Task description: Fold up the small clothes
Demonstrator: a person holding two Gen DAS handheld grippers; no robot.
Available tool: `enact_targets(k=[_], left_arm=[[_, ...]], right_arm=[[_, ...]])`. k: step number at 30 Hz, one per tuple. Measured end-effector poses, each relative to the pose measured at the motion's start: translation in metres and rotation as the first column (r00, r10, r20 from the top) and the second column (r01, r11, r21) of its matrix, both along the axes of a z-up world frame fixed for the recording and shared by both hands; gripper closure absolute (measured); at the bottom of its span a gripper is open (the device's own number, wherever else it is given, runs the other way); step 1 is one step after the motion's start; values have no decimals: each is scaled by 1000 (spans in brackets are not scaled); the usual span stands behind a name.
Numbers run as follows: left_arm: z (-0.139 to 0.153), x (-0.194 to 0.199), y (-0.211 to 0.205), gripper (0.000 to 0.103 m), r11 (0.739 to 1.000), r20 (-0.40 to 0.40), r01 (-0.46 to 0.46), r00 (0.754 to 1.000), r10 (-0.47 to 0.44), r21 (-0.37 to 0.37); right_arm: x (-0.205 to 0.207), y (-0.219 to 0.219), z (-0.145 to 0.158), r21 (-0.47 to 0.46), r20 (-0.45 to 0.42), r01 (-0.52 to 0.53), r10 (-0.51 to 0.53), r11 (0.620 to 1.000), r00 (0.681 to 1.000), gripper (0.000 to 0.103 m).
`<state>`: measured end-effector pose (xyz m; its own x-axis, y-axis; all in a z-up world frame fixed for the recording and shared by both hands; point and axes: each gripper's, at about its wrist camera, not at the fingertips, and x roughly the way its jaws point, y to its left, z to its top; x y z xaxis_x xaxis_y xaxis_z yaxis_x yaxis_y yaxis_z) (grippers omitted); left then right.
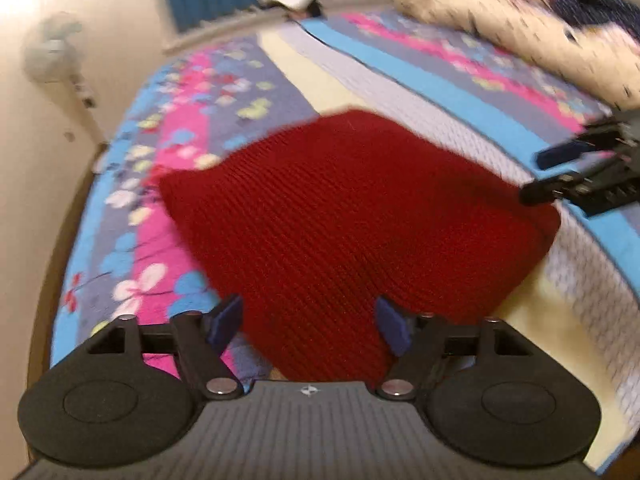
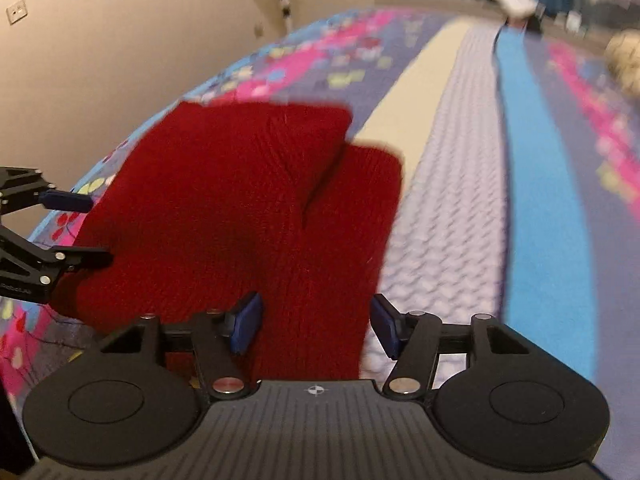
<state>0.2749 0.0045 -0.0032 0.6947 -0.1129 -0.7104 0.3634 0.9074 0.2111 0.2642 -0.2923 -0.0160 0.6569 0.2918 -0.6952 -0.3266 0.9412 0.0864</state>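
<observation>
Lying flat on the bed, the dark red ribbed knit garment rests on the multicoloured striped and floral quilted bedspread, nearer the bed's wall-side edge, one folded flap overlapping its top in the right wrist view. Left gripper at garment's near edge, blue-padded fingers apart, gripping nothing. Right gripper at the neighbouring corner, fingers apart, cloth beneath but not pinched. Cream patterned bedding heaped at the far corner. Frames blurred.
</observation>
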Motion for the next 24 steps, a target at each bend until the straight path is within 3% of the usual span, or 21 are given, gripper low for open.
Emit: enact_targets(k=[2, 4, 6, 11, 14, 16, 19, 22, 24], left_arm=[[14, -21, 2, 13, 998, 78, -62, 995, 64, -28], [30, -44, 4, 2, 991, 144, -112, 982, 122, -71], [45, -69, 3, 0, 981, 193, -153, 966, 174, -121], [66, -123, -7, 0, 955, 227, -196, 942, 247, -223], [61, -140, -13, 0, 924, 194, -265, 926, 323, -275], [47, -147, -18, 0, 903, 142, -314, 920, 366, -295], [32, -136, -20, 0, 872, 23, -404, 904, 427, -277], [25, -128, -21, 0, 863, -15, -452, 887, 461, -224], [22, -122, -18, 0, 849, -64, -474, 879, 473, -233]], right_arm=[[-24, -3, 19, -9, 72, 34, -33, 999, 997, 30], [-46, -11, 37, 8, 118, 77, -77, 997, 990, 18], [-62, -18, 49, 27, 152, 120, -122, 992, 981, 14], [-111, -24, 62, 55, 220, 194, -202, 979, 954, 3], [-137, -20, 53, 52, 227, 210, -216, 976, 950, 1], [-140, -15, 45, 46, 184, 220, -225, 974, 957, 1], [-140, -5, 38, 44, 155, 231, -235, 972, 959, 1], [-138, 8, 32, 11, 163, 197, -196, 980, 967, 1], [-136, 14, 30, -10, 183, 190, -185, 982, 966, 1]])
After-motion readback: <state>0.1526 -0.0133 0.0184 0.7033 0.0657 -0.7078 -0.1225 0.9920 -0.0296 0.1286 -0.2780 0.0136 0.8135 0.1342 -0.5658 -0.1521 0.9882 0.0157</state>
